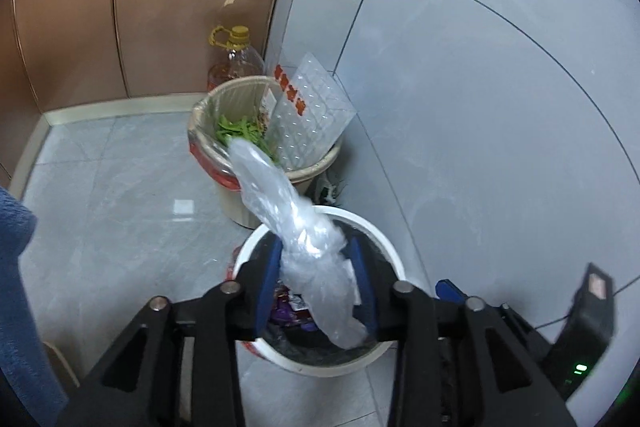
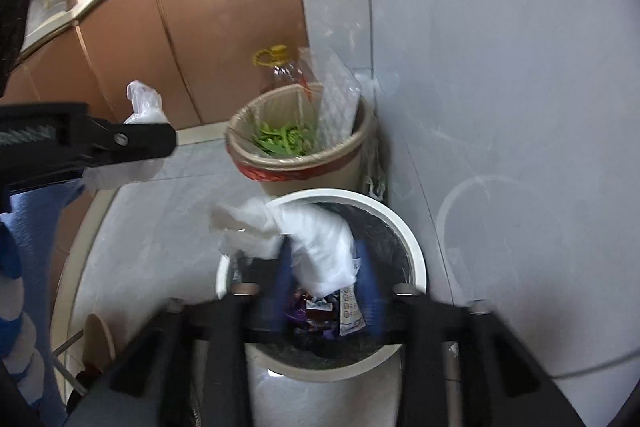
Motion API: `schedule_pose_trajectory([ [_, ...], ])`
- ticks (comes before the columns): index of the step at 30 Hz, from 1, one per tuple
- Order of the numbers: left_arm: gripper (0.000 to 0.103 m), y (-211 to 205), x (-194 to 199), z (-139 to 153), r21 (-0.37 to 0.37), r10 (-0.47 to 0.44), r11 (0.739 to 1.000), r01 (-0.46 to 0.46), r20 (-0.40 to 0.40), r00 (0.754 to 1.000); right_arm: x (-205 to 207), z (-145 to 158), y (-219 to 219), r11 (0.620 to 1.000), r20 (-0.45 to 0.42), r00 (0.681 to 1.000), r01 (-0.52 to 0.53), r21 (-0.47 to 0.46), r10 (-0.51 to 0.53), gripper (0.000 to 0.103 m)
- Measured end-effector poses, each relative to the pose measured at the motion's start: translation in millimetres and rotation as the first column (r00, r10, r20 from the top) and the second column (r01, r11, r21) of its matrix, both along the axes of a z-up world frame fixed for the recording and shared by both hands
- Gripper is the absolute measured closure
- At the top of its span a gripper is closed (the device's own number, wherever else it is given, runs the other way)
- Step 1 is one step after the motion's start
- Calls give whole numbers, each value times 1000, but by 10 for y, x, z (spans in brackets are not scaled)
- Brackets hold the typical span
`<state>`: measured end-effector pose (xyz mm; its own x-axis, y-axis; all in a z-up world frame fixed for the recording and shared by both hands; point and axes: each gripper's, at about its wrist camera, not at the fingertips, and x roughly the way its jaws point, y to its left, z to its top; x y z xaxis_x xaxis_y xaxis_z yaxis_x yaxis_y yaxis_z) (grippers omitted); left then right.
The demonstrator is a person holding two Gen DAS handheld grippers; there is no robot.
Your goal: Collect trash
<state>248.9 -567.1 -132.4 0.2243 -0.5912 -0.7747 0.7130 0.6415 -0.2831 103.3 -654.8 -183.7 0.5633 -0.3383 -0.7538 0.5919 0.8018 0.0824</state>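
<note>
My left gripper hangs over a white bin lined with a black bag. A long crumpled clear plastic bag stands loosely between its blue pads, which are apart, so the gripper is open. My right gripper is over the same white bin. A crumpled white plastic wad lies between its spread blue fingers, with a gap on the right. Purple wrappers lie inside the bin. In the right wrist view the left gripper's arm shows at the left.
A beige bin with green scraps and a clear blister tray stands just behind the white one, against the grey tiled wall. An oil bottle stands behind it by the brown cabinets. A blue sleeve is at the left edge.
</note>
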Motion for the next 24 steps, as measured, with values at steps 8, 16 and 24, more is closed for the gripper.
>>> schedule_pose_trajectory([
  [8,51,-71,-8,-8,-19,-22,1000,22,-31,999,-54,-64,100,1000,-75,997,-7,-30,5,57],
  [16,51,316,-225,329,-15,4,1000,-3,38,999,-176,102,314,999,-48,999,-25,-49,22,52],
  [24,51,1037,-611,878,-24,104,995,-102,158,982,-467,654,610,998,51,999,5,-67,-2,28],
])
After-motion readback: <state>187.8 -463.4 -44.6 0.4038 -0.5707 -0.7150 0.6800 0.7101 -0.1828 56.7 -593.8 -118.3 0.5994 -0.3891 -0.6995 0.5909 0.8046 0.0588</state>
